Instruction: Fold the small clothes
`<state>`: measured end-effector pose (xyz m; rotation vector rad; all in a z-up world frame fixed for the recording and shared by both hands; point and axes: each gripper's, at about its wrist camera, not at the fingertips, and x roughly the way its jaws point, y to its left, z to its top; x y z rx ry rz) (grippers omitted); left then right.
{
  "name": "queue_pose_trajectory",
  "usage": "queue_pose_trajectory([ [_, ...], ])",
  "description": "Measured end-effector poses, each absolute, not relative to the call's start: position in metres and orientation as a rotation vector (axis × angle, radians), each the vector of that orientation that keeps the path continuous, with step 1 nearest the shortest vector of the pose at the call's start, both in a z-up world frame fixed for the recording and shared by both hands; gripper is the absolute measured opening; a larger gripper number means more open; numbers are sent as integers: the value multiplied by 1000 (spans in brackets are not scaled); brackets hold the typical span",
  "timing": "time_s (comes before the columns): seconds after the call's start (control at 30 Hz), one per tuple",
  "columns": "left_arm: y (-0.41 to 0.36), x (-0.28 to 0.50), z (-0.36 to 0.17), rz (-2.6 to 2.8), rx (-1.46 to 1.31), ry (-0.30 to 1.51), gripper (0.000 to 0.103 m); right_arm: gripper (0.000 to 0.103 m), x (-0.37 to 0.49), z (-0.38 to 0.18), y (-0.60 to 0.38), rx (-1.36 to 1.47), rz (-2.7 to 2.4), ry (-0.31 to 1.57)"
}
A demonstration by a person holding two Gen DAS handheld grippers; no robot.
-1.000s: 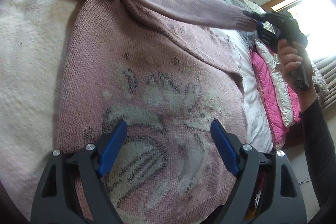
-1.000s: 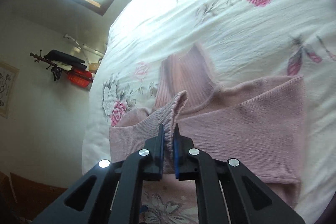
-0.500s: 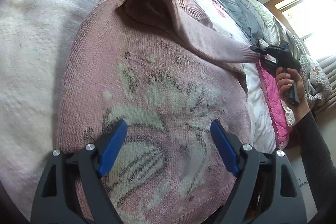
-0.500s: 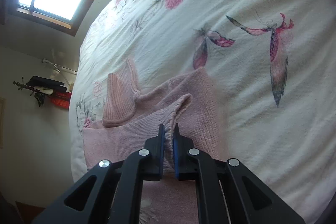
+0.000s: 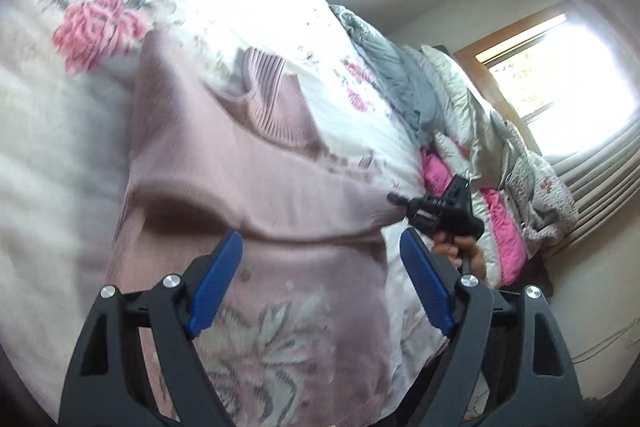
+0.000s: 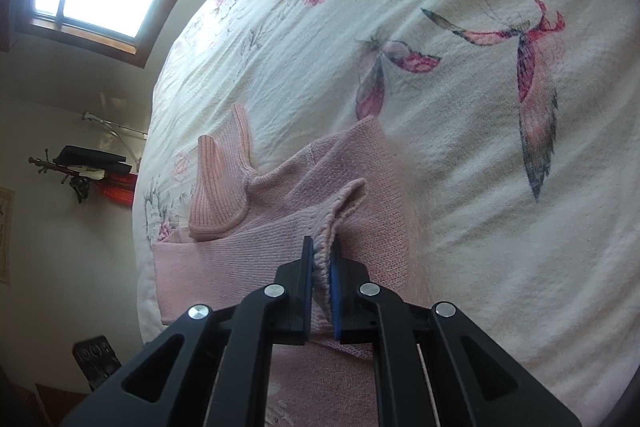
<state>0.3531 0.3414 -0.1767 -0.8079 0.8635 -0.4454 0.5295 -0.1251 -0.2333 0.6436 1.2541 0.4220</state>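
A small pink knitted sweater (image 5: 256, 195) with a pale flower motif on its chest lies flat on the bed's white floral bedspread (image 6: 460, 107), ribbed collar (image 6: 218, 183) pointing away toward the headboard side. The right tool (image 6: 320, 267) has its blue-padded jaws pinched tight on the ribbed cuff of one sleeve (image 6: 336, 211), and that sleeve is drawn straight across the sweater's chest, a low hump of slack showing under it in the left wrist view. The left tool (image 5: 320, 287) hovers above the lower front of the sweater with its jaws spread wide and nothing between them.

Judging by this, the fold is in its early stage: one sleeve is being laid across the body but is not yet released. The other sleeve cannot be made out, and the body itself has not been folded. A heap of grey, white and bright pink clothes (image 5: 472, 163) waits beside the bed's far edge.
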Motion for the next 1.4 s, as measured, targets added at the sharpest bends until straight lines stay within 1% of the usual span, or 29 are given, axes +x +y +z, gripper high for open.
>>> queue_pose_trajectory([
  [0.1, 349, 401, -173, -474, -871, 874, 81, 7, 530, -229, -123, 642, 429, 1252],
  [0.17, 350, 428, -181, -470, -904, 920, 80, 7, 530, -227, -119, 645, 435, 1250],
  [0.27, 349, 454, -197, -442, -878, 1010, 80, 7, 530, -223, -110, 630, 456, 1250],
  [0.4, 362, 460, -219, -316, -762, 1126, 65, 7, 530, -214, -101, 628, 478, 1242],
  [0.5, 379, 453, -224, -238, -680, 1142, 64, 7, 527, -204, -96, 624, 511, 1232],
  [0.57, 395, 446, -228, -213, -683, 1141, 64, 7, 525, -199, -90, 621, 538, 1223],
  [0.67, 414, 438, -234, -199, -710, 1135, 64, 8, 525, -206, -84, 601, 533, 1240],
  [0.83, 417, 429, -226, -222, -721, 1099, 68, 9, 528, -242, -92, 568, 438, 1299],
  [0.93, 410, 419, -201, -272, -708, 1019, 77, 8, 530, -251, -108, 591, 398, 1293],
  [1.0, 405, 413, -189, -304, -704, 980, 79, 8, 531, -251, -113, 594, 409, 1281],
  [1.07, 398, 413, -187, -324, -689, 991, 79, 15, 532, -252, -114, 596, 412, 1291],
  [1.13, 394, 414, -188, -328, -682, 1000, 79, 21, 530, -253, -117, 620, 400, 1292],
  [1.17, 396, 415, -189, -324, -688, 998, 79, 28, 529, -254, -117, 635, 407, 1298],
  [1.23, 405, 414, -191, -311, -729, 986, 79, 36, 525, -257, -113, 628, 425, 1318],
  [1.27, 412, 413, -193, -307, -759, 982, 79, 36, 524, -259, -108, 610, 436, 1333],
  [1.3, 417, 413, -196, -307, -787, 982, 79, 36, 523, -262, -103, 594, 451, 1351],
  [1.33, 420, 413, -198, -307, -805, 984, 79, 31, 524, -265, -97, 573, 457, 1365],
  [1.37, 423, 412, -199, -305, -815, 985, 79, 14, 523, -265, -92, 541, 451, 1368],
  [1.4, 426, 412, -199, -303, -823, 984, 79, 10, 523, -262, -89, 505, 441, 1355],
])
